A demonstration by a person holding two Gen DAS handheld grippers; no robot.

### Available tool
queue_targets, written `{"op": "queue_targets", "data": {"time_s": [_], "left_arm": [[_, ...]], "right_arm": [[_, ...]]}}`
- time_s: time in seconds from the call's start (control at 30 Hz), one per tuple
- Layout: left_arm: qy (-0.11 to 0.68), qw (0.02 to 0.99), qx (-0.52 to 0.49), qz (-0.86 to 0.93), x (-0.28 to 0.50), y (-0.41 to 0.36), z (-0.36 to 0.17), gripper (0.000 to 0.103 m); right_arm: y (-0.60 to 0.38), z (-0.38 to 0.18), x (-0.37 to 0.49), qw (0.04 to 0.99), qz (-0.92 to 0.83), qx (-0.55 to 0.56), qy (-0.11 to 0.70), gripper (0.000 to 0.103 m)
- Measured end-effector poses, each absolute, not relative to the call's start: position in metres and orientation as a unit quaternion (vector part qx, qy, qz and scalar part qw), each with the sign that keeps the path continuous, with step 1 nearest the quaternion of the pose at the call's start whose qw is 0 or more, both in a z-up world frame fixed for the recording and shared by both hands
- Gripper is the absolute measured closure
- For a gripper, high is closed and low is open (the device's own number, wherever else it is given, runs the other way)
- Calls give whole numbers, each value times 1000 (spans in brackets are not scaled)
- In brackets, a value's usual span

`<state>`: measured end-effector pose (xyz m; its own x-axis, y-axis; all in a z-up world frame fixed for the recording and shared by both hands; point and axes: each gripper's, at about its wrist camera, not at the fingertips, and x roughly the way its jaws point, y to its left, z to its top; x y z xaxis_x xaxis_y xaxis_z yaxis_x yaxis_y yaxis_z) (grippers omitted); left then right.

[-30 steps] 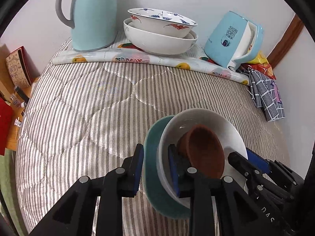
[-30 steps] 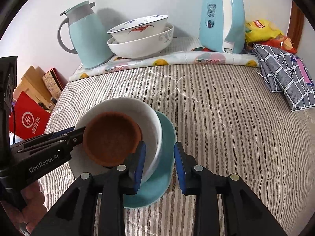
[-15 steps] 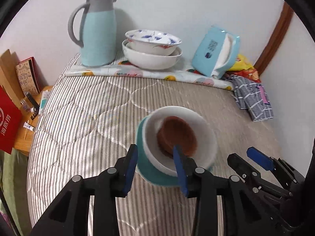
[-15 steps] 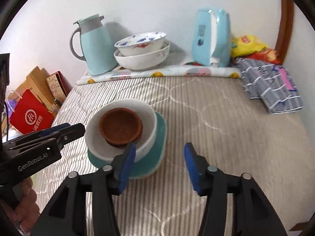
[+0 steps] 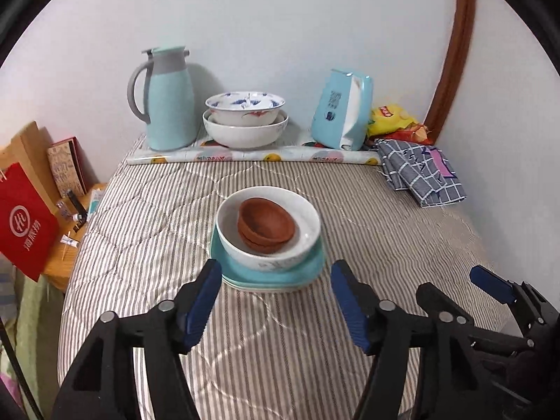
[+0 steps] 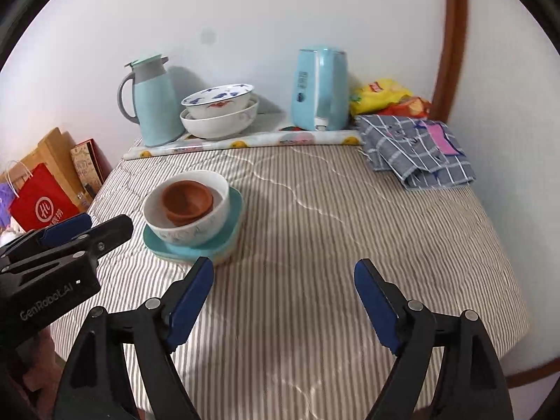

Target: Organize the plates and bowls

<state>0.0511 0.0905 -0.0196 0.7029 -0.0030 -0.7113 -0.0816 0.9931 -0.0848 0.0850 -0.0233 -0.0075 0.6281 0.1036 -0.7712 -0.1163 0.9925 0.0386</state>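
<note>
A stack rests mid-bed on the striped quilt: teal plates at the bottom, a white bowl on them, brown bowls nested inside. My left gripper hovers just in front of the stack, jaws opening, nothing between them. My right gripper is to the right of the stack, back from it, jaws also opening and empty. Each gripper shows in the other's view: the right gripper, the left gripper. Two large patterned white bowls sit nested by the wall.
A teal thermos jug and a blue kettle flank the big bowls on a fruit-print mat. A folded checked cloth and snack bags lie at the back right. A red bag and boxes stand off the bed's left edge.
Both grippers held the stack's rim, one on each side. They have opened, let go and pulled back and upward. The stack stays on the quilt.
</note>
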Motion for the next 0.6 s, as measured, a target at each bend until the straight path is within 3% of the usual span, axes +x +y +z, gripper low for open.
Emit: {"op": "queue_targets", "data": {"time_s": [0.1,0.2,0.6], "left_arm": [[378,924,-57,20,38,82,-16,33],[374,925,-60,17,25,74,-14,22],[369,927,-56,35,-7,60,-10,18]], "right_arm": [[-36,-6,71,904,54,-4,424,21],[-46,-3,56,907,49,-4,417,10],[-69,12,19,916,48,4,397,10]]}}
